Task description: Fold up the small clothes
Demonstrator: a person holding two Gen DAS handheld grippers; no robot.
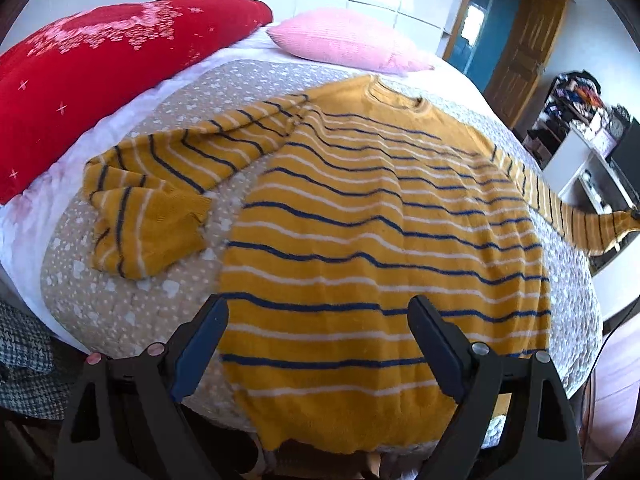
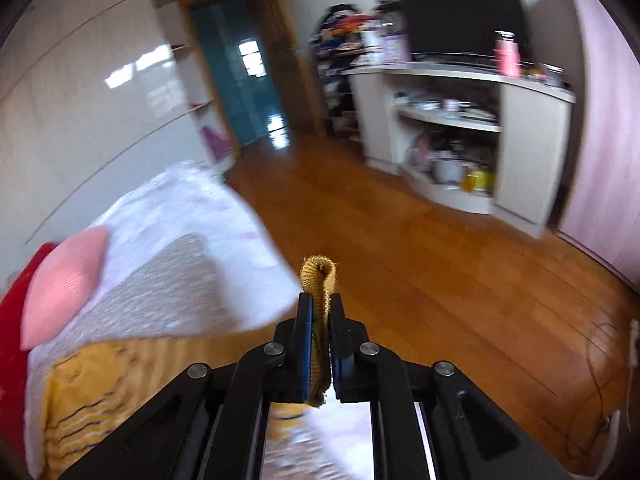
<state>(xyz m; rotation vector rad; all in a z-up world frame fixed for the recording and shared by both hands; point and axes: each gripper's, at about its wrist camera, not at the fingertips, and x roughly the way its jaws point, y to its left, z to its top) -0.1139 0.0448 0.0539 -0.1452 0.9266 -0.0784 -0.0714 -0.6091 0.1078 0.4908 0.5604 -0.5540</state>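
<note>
Bedroom bed point(image 1: 120, 304): a mustard striped sweater point(image 1: 384, 240) lies flat. Right gripper point(image 2: 319, 308) pinches the cuff point(image 2: 318, 276), sleeve point(image 1: 560, 208) stretched rightward; left gripper point(image 1: 320, 320) hovers wide above the hem.

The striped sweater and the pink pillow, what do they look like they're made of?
The striped sweater looks like soft knit yarn, maybe wool or acrylic: matte and fuzzy, with a ribbed cuff pinched in the right hand-held gripper. The pink pillow seems to be ribbed knit fabric, matte, with fine parallel ridges.
</note>
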